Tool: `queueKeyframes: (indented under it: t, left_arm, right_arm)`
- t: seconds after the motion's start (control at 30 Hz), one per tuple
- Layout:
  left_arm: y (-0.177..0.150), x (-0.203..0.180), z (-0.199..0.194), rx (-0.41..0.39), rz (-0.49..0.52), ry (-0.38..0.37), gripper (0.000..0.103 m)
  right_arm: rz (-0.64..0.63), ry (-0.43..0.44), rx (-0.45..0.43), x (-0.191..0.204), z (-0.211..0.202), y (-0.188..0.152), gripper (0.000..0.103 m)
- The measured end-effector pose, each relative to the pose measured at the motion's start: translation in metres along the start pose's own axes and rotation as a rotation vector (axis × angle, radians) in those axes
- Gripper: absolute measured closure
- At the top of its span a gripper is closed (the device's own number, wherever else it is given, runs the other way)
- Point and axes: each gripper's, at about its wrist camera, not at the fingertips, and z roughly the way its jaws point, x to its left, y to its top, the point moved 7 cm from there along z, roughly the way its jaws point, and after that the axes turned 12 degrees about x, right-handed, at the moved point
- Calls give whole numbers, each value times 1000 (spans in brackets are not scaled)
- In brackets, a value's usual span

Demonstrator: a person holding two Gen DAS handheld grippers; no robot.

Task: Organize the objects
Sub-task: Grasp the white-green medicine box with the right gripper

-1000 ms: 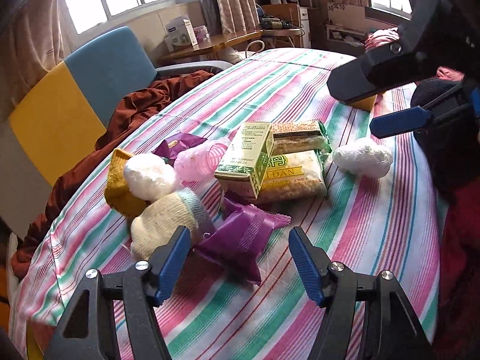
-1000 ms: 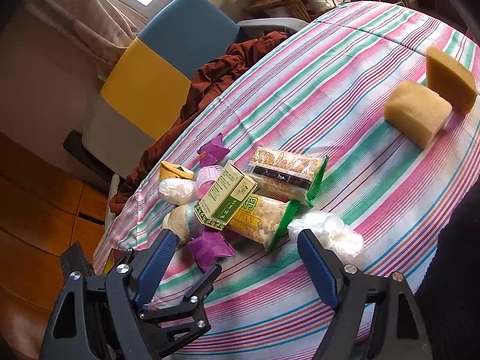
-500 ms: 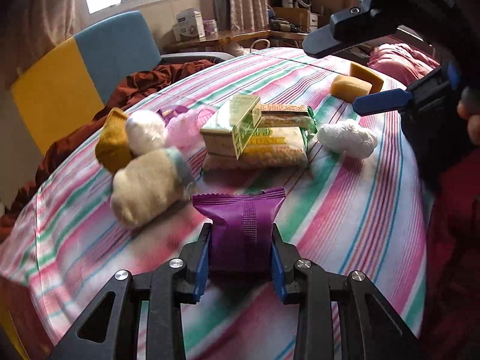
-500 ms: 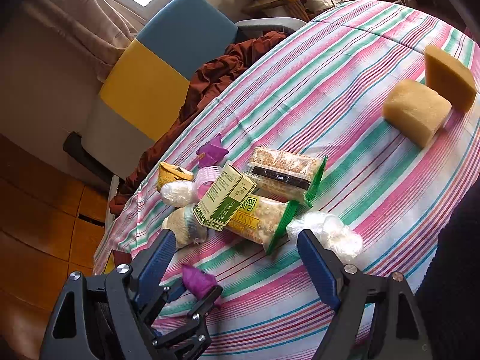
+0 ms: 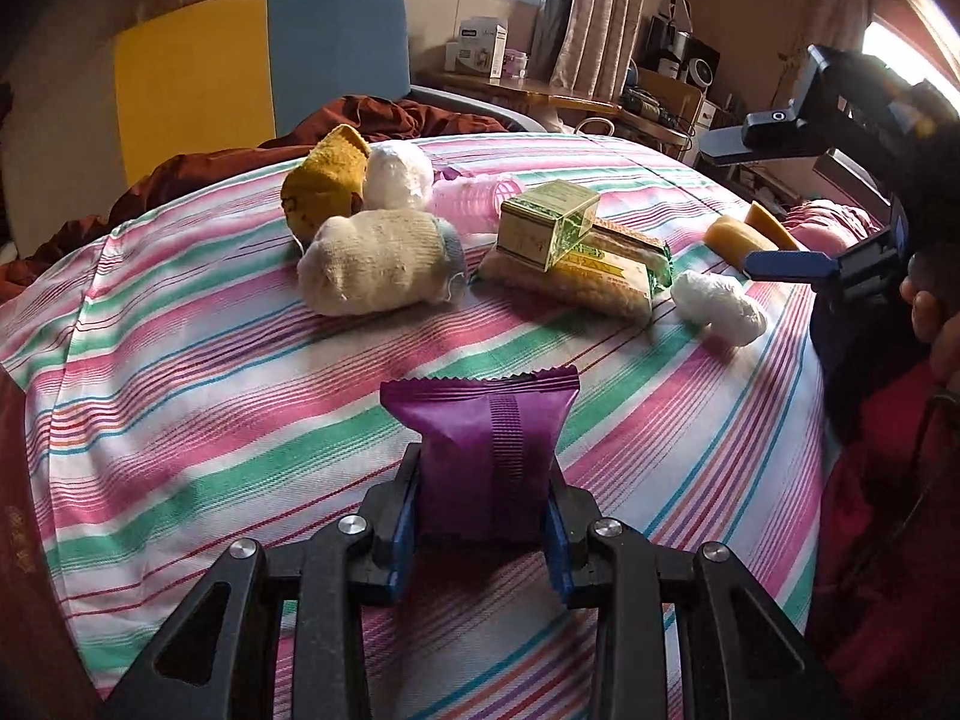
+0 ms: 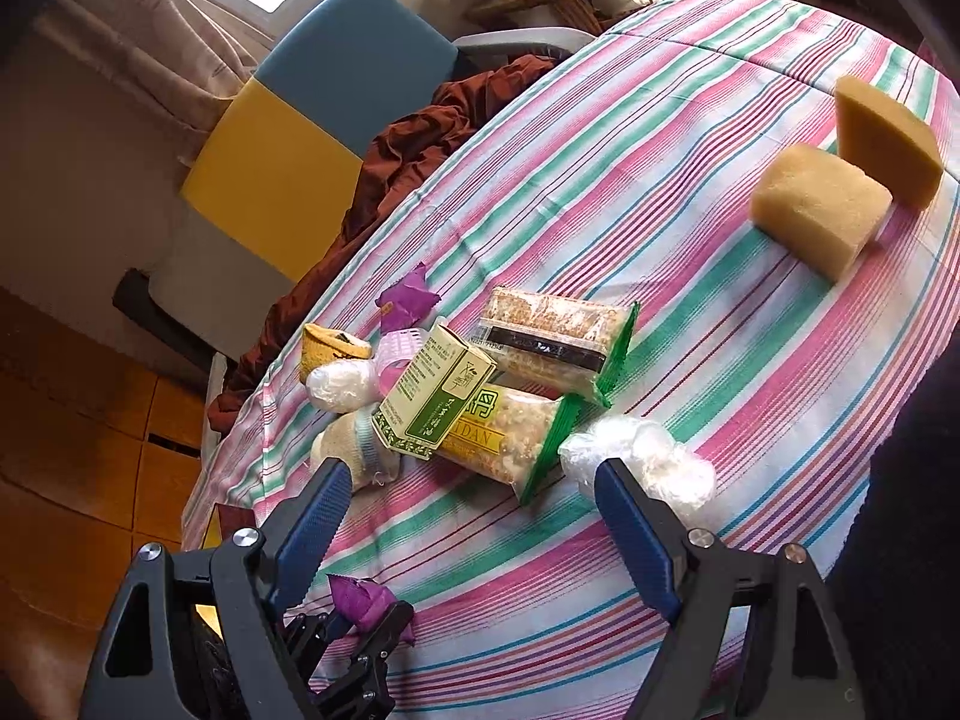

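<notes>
My left gripper [image 5: 483, 504] is shut on a purple snack packet [image 5: 486, 450] and holds it near the table's near edge; the packet also shows in the right wrist view [image 6: 363, 600]. Beyond it lie a cream sock roll [image 5: 378, 264], a mustard sock [image 5: 327, 180], a white plastic-wrapped ball [image 5: 399, 174], a green box [image 5: 549, 222] on two cracker packs [image 5: 606, 276], and another white wrapped bundle [image 5: 717, 306]. My right gripper [image 6: 474, 516] is open and empty, above the bundle [image 6: 642, 462] and cracker packs [image 6: 510, 432].
Two yellow sponges [image 6: 840, 192] lie at the far right of the striped tablecloth [image 6: 630, 138]. A second purple packet [image 6: 408, 300] and a pink roller [image 6: 399, 348] sit behind the pile. A blue and yellow chair [image 5: 264, 60] with brown cloth [image 5: 372, 120] stands beyond the table.
My left gripper closed on the purple packet and drew it back from the pile towards the table's near edge. The right gripper stayed open and almost still.
</notes>
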Motion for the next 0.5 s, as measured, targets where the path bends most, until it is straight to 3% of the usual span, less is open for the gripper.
queueKeyframes:
  t: [0.33,0.5]
  left_arm:
    - [-2,4,0,-29,-21,-40,68]
    - [-2,5,-1,-35,-28,-55,68]
  right_arm:
    - [-15,-148,68,3,16,-2,18]
    - [-225,-266,83,36,28,2,16]
